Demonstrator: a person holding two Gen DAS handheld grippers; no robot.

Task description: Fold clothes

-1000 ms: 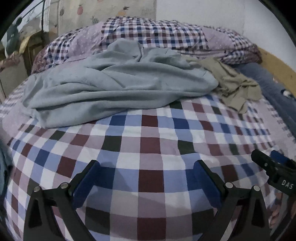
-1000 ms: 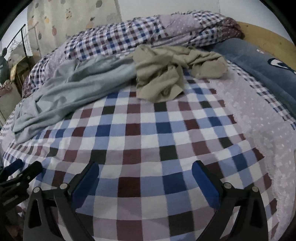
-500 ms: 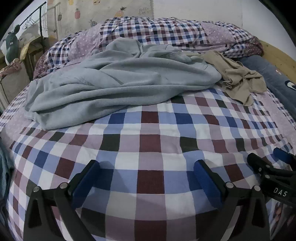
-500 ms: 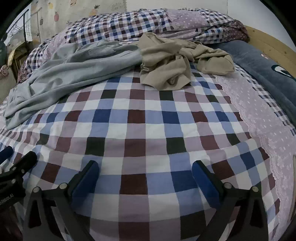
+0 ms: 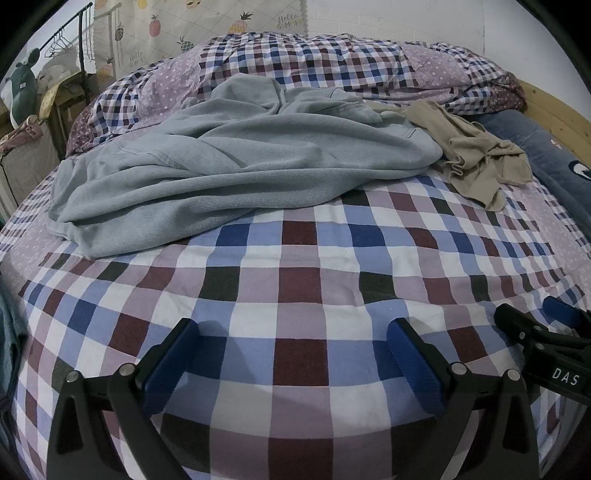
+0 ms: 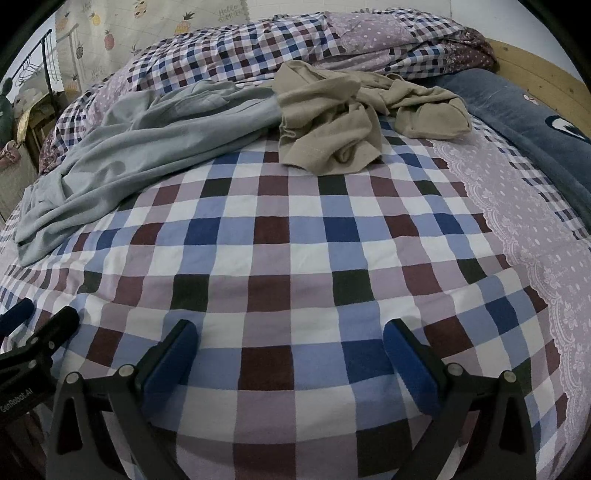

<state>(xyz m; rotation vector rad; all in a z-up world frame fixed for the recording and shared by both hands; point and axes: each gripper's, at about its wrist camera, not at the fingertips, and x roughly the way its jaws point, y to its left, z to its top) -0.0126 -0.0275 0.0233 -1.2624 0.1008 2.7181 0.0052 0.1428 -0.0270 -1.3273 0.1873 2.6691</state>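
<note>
A checked bed sheet (image 5: 295,280) fills both views. On its far half a crumpled grey garment (image 5: 236,166) lies with its long axis running near-left to far-right; beside its right end sits a bunched tan garment (image 6: 332,122). The left gripper (image 5: 293,341) and right gripper (image 6: 290,339) hover wide open, empty. Folding seems not yet begun; next, reach forward for a garment edge

I'm in a home bedroom. A checked bed sheet (image 5: 295,266) fills the frame; a clothes rack (image 5: 70,33) stands upper left.
</note>
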